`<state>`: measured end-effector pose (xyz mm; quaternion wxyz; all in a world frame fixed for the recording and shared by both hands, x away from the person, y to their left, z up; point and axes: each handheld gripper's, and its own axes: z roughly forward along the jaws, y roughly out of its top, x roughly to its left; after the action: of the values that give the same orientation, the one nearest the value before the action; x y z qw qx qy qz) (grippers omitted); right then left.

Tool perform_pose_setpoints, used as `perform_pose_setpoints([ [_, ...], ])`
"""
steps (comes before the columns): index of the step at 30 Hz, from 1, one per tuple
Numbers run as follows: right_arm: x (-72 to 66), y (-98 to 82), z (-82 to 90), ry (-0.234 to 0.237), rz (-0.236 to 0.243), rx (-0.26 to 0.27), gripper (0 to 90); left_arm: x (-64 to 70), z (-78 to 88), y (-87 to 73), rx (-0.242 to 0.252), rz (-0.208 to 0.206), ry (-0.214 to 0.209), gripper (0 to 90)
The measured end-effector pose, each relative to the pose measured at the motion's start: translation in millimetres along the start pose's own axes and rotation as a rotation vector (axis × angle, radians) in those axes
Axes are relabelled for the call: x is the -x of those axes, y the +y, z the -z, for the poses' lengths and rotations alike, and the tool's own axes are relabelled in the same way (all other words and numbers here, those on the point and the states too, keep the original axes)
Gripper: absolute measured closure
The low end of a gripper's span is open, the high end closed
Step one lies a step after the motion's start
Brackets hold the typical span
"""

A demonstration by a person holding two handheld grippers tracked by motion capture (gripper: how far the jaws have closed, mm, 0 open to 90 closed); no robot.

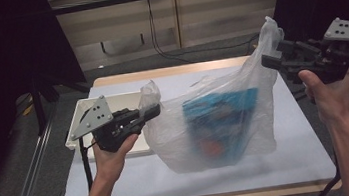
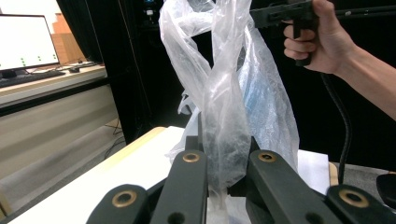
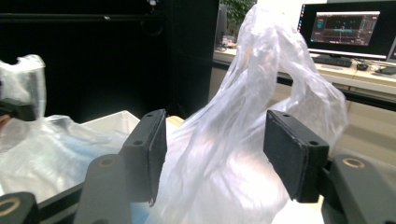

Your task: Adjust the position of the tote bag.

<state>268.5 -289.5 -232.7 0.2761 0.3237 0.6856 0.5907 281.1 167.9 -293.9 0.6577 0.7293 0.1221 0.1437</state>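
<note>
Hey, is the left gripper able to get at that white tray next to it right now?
Probably not as things stand. The left gripper is shut on a handle of the plastic bag, so it is occupied. The white tray sits right beside it with nothing in between; it would need to let go first.

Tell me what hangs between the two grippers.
In the high view, the clear plastic bag, holding a blue package, spans from the left gripper to the right gripper.
</note>
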Motion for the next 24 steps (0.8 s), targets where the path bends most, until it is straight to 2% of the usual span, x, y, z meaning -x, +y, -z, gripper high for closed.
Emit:
perform_pose_setpoints([
  [1,0.1,1.1,-3.2,0.0,-0.006,-0.005,39.5,-0.6,-0.4,0.6,-0.002,-0.001,-0.001,87.5],
  [3,0.4,3.2,-9.7,0.035,-0.02,0.007,40.4,-1.3,-2.6,2.7,-0.001,0.0,0.004,86.7],
  [5,-2.1,6.6,-15.2,0.033,-0.015,0.004,45.0,-2.5,-4.7,5.9,0.0,0.0,0.005,86.7],
  [6,-2.5,7.7,-17.5,0.05,-0.025,0.01,51.7,-3.8,-5.6,7.7,-0.005,0.0,0.004,86.7],
  [7,-2.0,9.3,-20.7,0.089,-0.045,0.03,71.3,-5.6,-6.7,9.9,-0.005,-0.007,0.009,87.2],
  [8,-2.0,9.3,-20.7,0.089,-0.045,0.03,71.3,-7.2,-7.0,11.5,-0.009,-0.013,0.009,87.2],
  [9,-1.5,9.6,-21.4,0.093,-0.052,0.032,79.2,-8.9,-8.2,13.5,-0.004,-0.002,0.015,87.5],
  [10,-1.7,9.8,-21.4,0.094,-0.058,0.036,87.9,-10.4,-8.7,14.8,-0.006,-0.009,0.022,87.9],
  [12,-1.6,9.7,-19.9,0.097,-0.061,0.039,89.9,-15.7,-9.9,18.1,-0.011,-0.011,0.028,88.0],
  [13,-2.5,9.6,-17.3,0.082,-0.05,0.038,90.0,-17.2,-10.4,19.3,-0.006,-0.001,0.04,88.1],
  [15,-3.1,9.5,-12.1,0.083,-0.045,0.043,90.0,-20.4,-11.6,22.0,0.001,0.013,0.034,88.4],
  [19,-1.0,9.9,6.6,0.048,-0.041,0.081,90.0,-23.2,-13.6,26.0,-0.015,0.014,0.046,89.0],
  [21,1.4,10.5,13.4,0.04,-0.04,0.075,90.0,-24.8,-14.3,27.1,-0.024,0.021,0.03,89.4],
  [23,3.2,10.8,20.0,0.025,-0.036,0.073,90.0,-24.6,-14.6,28.7,-0.009,0.037,0.029,89.5],
  [24,3.4,10.9,23.2,0.028,-0.033,0.074,90.0,-24.8,-14.3,30.3,-0.012,0.03,0.025,89.5],
])
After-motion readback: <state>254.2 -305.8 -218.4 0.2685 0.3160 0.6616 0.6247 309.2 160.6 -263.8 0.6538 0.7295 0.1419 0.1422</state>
